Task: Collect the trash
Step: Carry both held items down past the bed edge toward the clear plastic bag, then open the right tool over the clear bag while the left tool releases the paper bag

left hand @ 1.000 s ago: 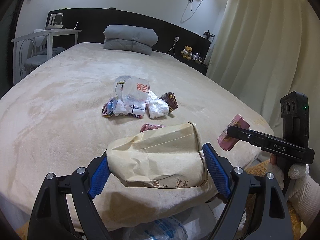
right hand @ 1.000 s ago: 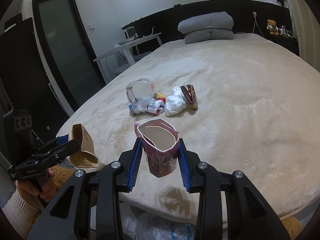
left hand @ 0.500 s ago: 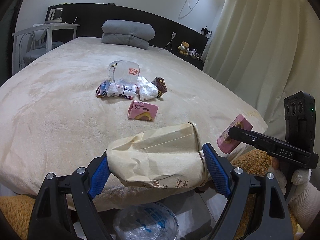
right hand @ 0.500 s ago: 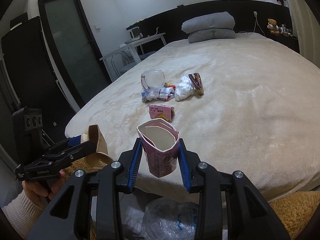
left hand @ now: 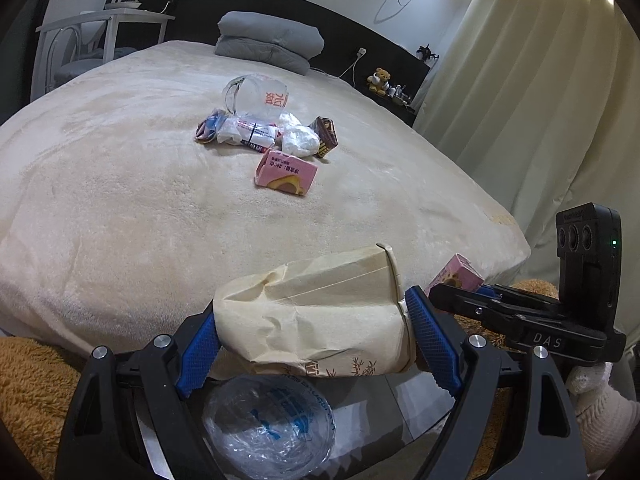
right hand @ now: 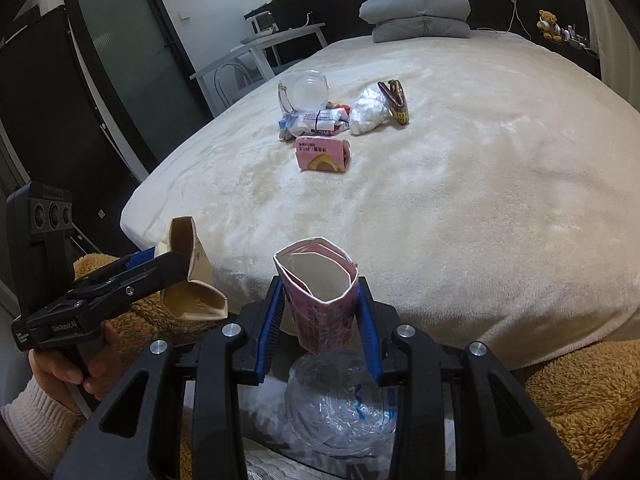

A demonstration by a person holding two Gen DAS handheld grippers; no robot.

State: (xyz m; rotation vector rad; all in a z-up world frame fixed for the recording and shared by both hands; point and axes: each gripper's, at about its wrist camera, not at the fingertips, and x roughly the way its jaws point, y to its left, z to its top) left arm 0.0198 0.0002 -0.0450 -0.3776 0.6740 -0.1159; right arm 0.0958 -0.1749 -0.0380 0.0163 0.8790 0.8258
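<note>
One cream bed [left hand: 120, 200] carries one trash pile [left hand: 264, 128] with one pink carton [left hand: 286, 172] just beside it. Below the bed's edge sits one plastic-lined bin [right hand: 340, 408]. The left gripper [left hand: 312, 332] jaws pinch one beige paper bag [left hand: 316, 316]; the right gripper [right hand: 320, 312] jaws pinch one open pink box [right hand: 320, 296] above the bin.

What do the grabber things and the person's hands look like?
Both grippers are black plastic frames with silver bolts and blue ridged pads on the fingers. The right gripper reads "DAS" and carries a black box with three lenses and a green light. The left gripper has one too. The left hand is bare, with a cream knitted cuff.
</note>
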